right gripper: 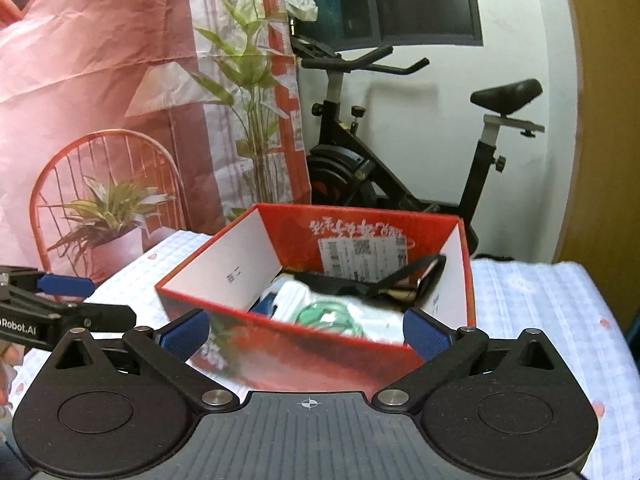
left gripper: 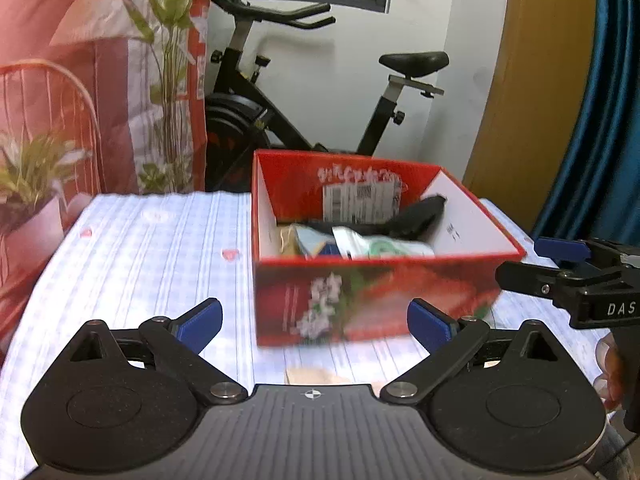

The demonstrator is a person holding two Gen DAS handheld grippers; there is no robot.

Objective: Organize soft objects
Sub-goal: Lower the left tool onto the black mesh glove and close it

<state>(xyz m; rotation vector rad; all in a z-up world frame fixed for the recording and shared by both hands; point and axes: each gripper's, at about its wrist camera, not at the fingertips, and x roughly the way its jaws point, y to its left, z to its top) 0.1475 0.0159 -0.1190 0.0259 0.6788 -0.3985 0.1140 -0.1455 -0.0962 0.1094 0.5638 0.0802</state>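
A red cardboard box (left gripper: 372,300) stands open-topped on the checked tablecloth (left gripper: 152,264). Inside lie a white bag with green print (left gripper: 380,246), a black soft item (left gripper: 416,216) and a blue piece (left gripper: 326,249). My left gripper (left gripper: 316,326) is open just in front of the box, nothing between its blue pads (left gripper: 202,322). In the right wrist view the same box (right gripper: 320,344) is close ahead, with the white bag (right gripper: 332,312) and the black item (right gripper: 384,280) in it. My right gripper (right gripper: 306,334) is open at the box's near corner and holds nothing.
A beige flat piece (left gripper: 316,376) lies on the cloth, partly hidden by my left gripper's body. An exercise bike (left gripper: 304,112) stands behind the table. A printed red backdrop (right gripper: 100,80) hangs at the left. A person's fingers (left gripper: 608,376) show at the right edge.
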